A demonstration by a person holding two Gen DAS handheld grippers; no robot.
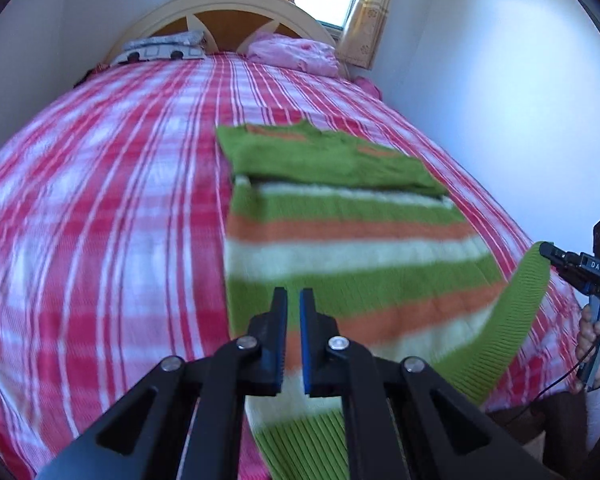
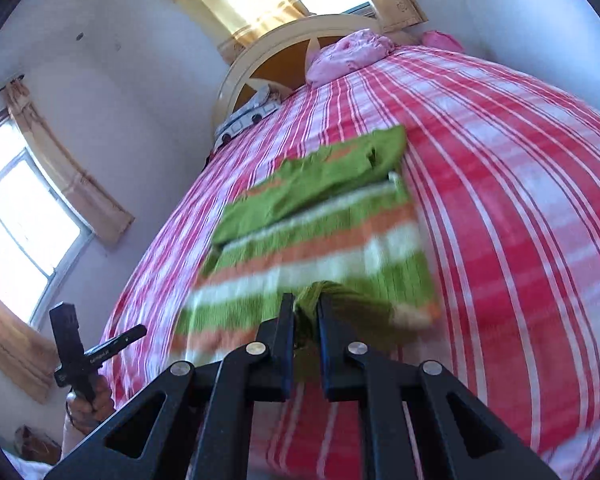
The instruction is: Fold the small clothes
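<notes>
A green, orange and white striped sweater [image 1: 340, 256] [image 2: 320, 240] lies on the checked bed, its green sleeves folded across the upper part. My right gripper [image 2: 305, 306] [image 1: 546, 249] is shut on a bunched corner of the green ribbed hem [image 1: 528, 292], which it holds up off the bed. My left gripper [image 1: 294, 294] [image 2: 142, 330] hovers over the sweater's near left part with its jaws shut. No cloth is gathered at the left tips, and the stripes show through the thin slit between the pads.
The red and white checked bed cover [image 1: 100, 200] [image 2: 500, 200] spreads around the sweater. A pink pillow [image 1: 292, 54] and a grey patterned pillow [image 1: 160, 48] lie by the cream headboard [image 1: 228, 8]. A white wall runs along the bed's right side. A hand [image 1: 596, 344] holds the right gripper.
</notes>
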